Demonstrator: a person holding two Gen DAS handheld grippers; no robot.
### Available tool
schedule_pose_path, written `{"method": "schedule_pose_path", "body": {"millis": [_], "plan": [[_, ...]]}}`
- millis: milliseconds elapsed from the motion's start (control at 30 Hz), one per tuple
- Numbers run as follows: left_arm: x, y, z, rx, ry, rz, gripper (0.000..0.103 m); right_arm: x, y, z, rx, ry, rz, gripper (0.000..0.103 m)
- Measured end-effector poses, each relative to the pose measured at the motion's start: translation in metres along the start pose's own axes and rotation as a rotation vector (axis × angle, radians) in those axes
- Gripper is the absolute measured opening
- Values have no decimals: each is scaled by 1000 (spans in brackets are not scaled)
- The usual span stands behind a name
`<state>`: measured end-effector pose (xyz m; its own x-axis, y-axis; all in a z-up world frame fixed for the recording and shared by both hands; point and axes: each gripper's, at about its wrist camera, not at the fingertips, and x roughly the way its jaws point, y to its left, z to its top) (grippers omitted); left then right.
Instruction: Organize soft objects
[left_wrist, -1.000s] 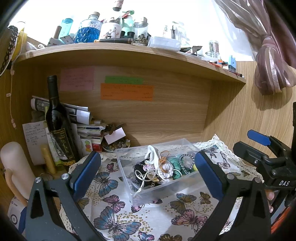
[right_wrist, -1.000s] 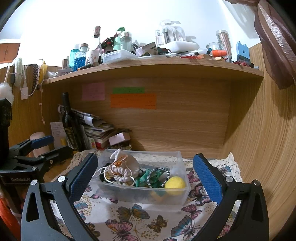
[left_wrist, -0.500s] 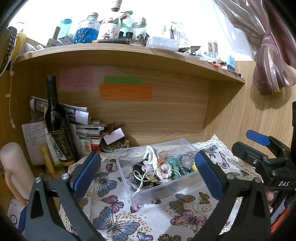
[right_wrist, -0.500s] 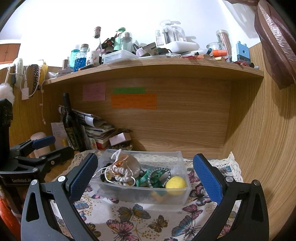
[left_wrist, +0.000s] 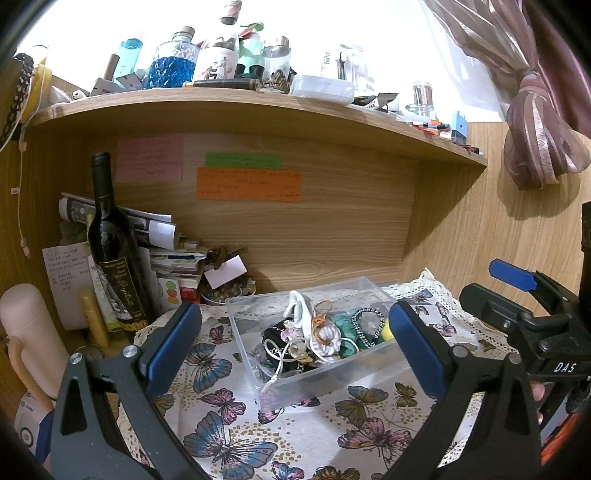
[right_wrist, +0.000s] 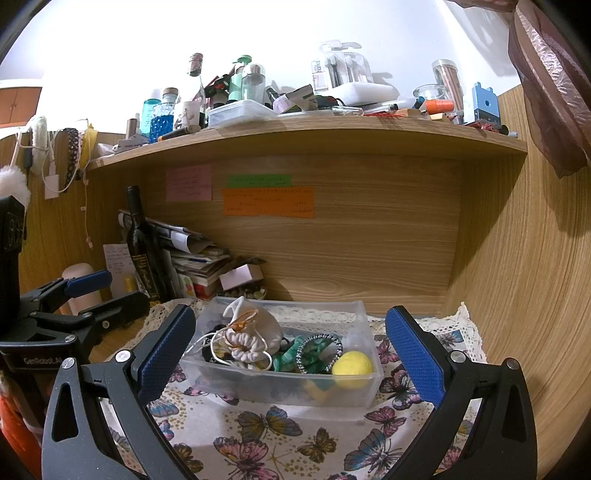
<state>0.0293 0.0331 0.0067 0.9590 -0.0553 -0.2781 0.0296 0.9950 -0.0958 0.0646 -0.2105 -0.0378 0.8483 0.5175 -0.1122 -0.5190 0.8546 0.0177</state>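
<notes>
A clear plastic box (left_wrist: 258, 384) (right_wrist: 369, 387) sits on a butterfly-print cloth (left_wrist: 236, 439) (right_wrist: 273, 439). It holds soft items: a white pouch (right_wrist: 264, 326), a white scrunchie (left_wrist: 328, 338) (right_wrist: 243, 345), a green scrunchie (right_wrist: 286, 360), a beaded band (left_wrist: 364, 326) (right_wrist: 319, 350) and a yellow ball (right_wrist: 351, 363). My left gripper (left_wrist: 295, 347) is open and empty, in front of the box. My right gripper (right_wrist: 290, 354) is open and empty, also in front of the box. Each gripper shows at the edge of the other's view.
A dark wine bottle (left_wrist: 112, 251) (right_wrist: 144, 251), stacked papers (left_wrist: 162, 254) and a small bowl of beads (left_wrist: 227, 291) stand at the back left. A wooden shelf (left_wrist: 258, 107) full of bottles hangs overhead. A wooden wall (right_wrist: 517, 277) closes the right side.
Both grippers have drifted very slightly; the box and its contents have not moved. Both stay open.
</notes>
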Motion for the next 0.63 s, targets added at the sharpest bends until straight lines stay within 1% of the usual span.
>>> {"method": "schedule_pose_path", "body": {"millis": [633], "plan": [[3, 1, -2, -2, 17, -28, 103, 2, 1, -2, 7, 10, 4, 103]]}}
